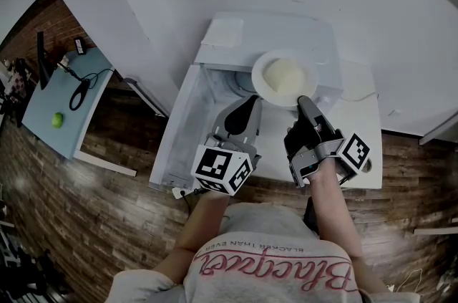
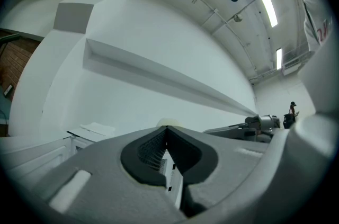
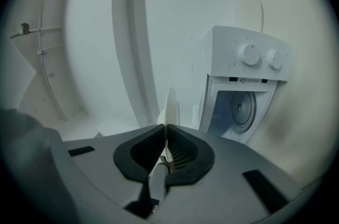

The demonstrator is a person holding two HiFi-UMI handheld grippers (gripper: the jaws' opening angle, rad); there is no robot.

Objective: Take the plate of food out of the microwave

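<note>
The jaws of the right gripper are pinched shut on the near rim of a white plate, which runs straight out ahead of them and shows edge-on in the right gripper view. A pale mound of food sits on the plate beyond the pinch. The jaws of the left gripper are pressed together with nothing between them; they sit beside the plate, apart from it, with only the top of the food peeking over their tips. The white microwave stands off to 1 side of the right jaws, its cavity open and looking empty, so the plate seems to be already out. Its door hangs open on the far side of the left jaws. The main risk, as I judge it, is the hold itself: 1 narrow pinch at the rim carries the whole plate, so its far edge could sag and the food slide off, or the smooth rim could slip out of the pads. With the 2nd gripper giving no support, a quick swing or a knock against the microwave or its door would make that more likely.
</note>
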